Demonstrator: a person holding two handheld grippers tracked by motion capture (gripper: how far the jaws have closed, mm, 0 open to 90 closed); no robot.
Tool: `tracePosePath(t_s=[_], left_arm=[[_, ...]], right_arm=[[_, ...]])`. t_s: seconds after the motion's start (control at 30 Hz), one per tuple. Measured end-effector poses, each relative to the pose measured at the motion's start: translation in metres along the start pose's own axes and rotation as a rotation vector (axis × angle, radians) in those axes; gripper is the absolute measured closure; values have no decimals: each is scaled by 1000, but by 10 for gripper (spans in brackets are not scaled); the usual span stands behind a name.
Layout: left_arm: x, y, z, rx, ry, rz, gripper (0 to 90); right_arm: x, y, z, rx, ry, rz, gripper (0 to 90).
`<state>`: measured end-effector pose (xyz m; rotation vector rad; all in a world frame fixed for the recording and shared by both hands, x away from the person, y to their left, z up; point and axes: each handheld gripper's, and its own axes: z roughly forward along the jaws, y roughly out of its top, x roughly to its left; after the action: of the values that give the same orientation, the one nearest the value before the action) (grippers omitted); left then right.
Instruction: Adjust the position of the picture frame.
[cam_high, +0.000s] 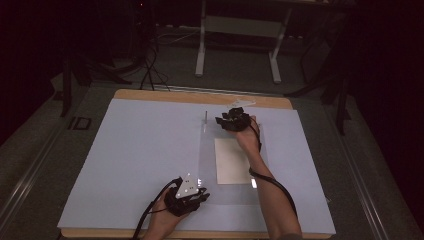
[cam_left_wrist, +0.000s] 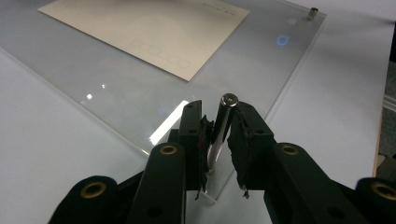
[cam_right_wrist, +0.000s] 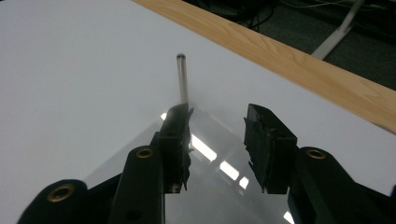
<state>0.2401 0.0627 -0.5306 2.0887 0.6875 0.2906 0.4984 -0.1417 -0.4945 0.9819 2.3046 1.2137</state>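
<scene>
Acrylic sheet (cam_high: 227, 172), clear and flat, lies on the pale blue mat (cam_high: 140, 150) that covers my tabletop, right of the middle, with a cream paper card (cam_high: 232, 160) lying on it or under it, I cannot tell which. My left hand-held gripper (cam_left_wrist: 218, 135) is at the sheet's corner closest to the tabletop's near edge, and its jaws pinch a short metal standoff pin (cam_left_wrist: 223, 122) that stands nearly upright there, its round cap showing above the pads. In the high view this left hand-held gripper (cam_high: 192, 192) sits just inside the near edge, the grey plate on top. My right hand-held gripper (cam_right_wrist: 217, 135) is out toward the far edge of the tabletop, by the sheet's far corner, jaws spread apart and holding nothing. Just ahead of its left jaw a second pin (cam_right_wrist: 182, 81) stands upright at that corner, apart from both pads. Beyond it runs the bare wooden far edge (cam_right_wrist: 299, 65) of the tabletop.
</scene>
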Motion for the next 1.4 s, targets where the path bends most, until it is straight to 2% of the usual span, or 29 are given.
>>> tracePosePath(t_s=[0.1, 0.17, 0.2, 0.33, 0.43, 0.53, 0.63, 0.8, 0.97, 1.07, 1.13, 1.4], left_arm=[[-1, 0, 0, -2, 4, -4, 760], [0, 0, 0, -6, -1, -27, 764], [0, 0, 0, -6, -1, -27, 765], [-1, 0, 1, -9, 7, -38, 784], [-1, 0, 1, -12, 11, -42, 807], [-1, 0, 1, -15, 13, -67, 809], [-3, 0, 2, -11, 27, -62, 810], [-9, 0, 6, 24, 72, -10, 799], [-10, -1, 10, 43, 89, -16, 790], [-12, -1, 11, 53, 116, 7, 809], [-9, -2, 11, 50, 95, -11, 823], [-8, -3, 10, 40, 85, -18, 843]], right_arm=[[4, 5, 14, 2, 17, 0, 600], [9, 9, 24, 10, 25, -7, 602], [9, 9, 24, 10, 25, -7, 602], [18, 17, 46, 35, 20, -21, 620], [21, 16, 60, 66, -1, -7, 686], [22, 14, 69, 79, 14, 16, 713], [23, 11, 76, 102, -3, 26, 790], [23, 6, 77, 94, -19, 40, 834], [26, 7, 77, 99, -43, 21, 847], [26, 7, 77, 99, -43, 21, 848], [26, 7, 77, 101, -43, 22, 849], [26, 8, 77, 111, -48, 21, 852]])
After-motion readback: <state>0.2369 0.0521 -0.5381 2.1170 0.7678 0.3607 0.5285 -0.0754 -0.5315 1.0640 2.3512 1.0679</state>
